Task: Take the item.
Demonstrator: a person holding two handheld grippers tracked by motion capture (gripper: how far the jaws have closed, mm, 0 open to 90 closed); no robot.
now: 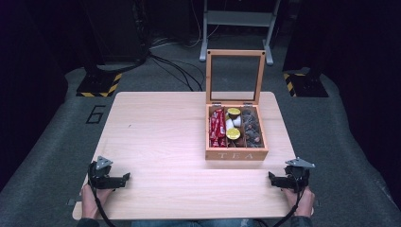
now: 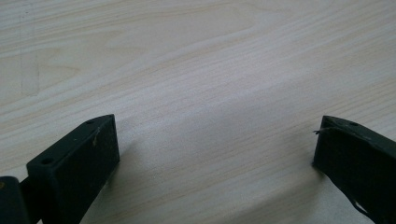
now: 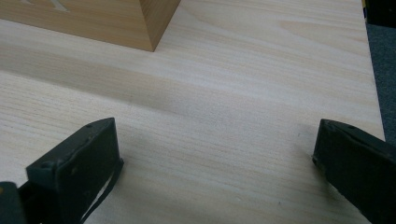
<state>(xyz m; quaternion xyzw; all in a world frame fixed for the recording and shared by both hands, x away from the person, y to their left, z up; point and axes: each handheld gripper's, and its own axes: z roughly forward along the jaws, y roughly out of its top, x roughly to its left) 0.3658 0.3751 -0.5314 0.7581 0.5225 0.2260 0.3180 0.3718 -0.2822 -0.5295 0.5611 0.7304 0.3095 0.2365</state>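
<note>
Tea box open, both grippers parked short of it

Tea box (image 1: 236, 153) is our landmark: it sits right of the table's (image 1: 156, 137) middle, lid (image 1: 235, 76) standing upright behind it, long axis running away from us. Inside we see red packets (image 1: 217, 127) at its left, yellow-topped capsules (image 1: 232, 133) in the middle and dark wrapped pieces (image 1: 251, 127) at its right; their exact kind is hard to make out. Our right gripper (image 1: 272, 178) waits just near-right of the box, jaws spread wide and empty, and looks the nearer one for any reach. Our left gripper (image 1: 126, 178) rests well to the box's near-left, jaws likewise apart over bare wood.
</note>
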